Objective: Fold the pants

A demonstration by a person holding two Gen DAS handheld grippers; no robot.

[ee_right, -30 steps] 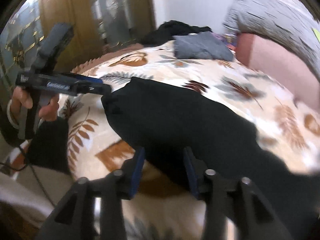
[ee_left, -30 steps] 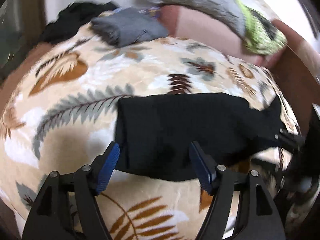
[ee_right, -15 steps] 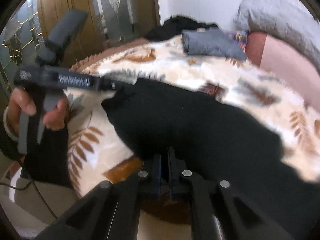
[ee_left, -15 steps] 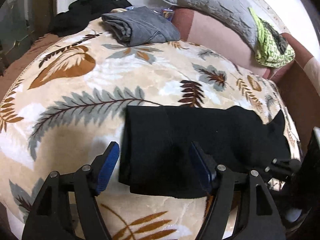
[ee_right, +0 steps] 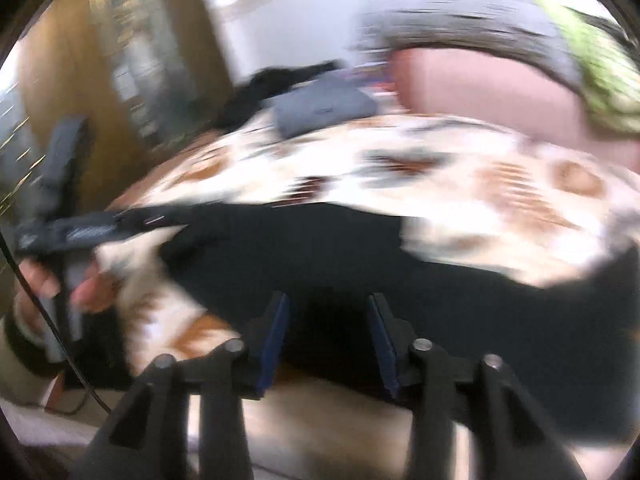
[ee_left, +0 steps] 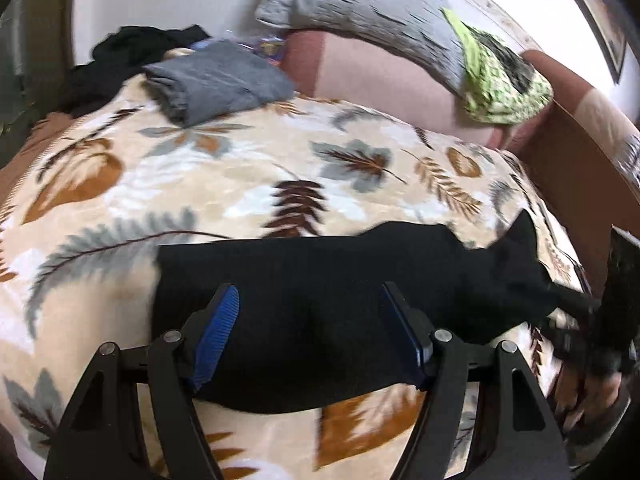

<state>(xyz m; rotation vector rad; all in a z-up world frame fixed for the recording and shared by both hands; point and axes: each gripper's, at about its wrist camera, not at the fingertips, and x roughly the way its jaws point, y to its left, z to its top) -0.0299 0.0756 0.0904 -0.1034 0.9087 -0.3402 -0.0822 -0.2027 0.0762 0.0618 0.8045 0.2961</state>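
The black pants lie folded into a long strip across the leaf-patterned blanket. My left gripper is open, its blue pads over the strip's near edge at its left end. In the blurred right wrist view, my right gripper is open over the near edge of the pants. The right gripper also shows in the left wrist view at the strip's right end, and the left gripper shows in the right wrist view at the strip's left end.
Folded grey clothing and a black heap lie at the far edge of the bed. A grey pillow and a green-black cloth rest on the pink headboard cushion. A wooden door stands at left.
My right gripper was open, shut half a second ago, and is open again now. The left gripper stayed open and moved in over the pants' near edge. The right view has swung.
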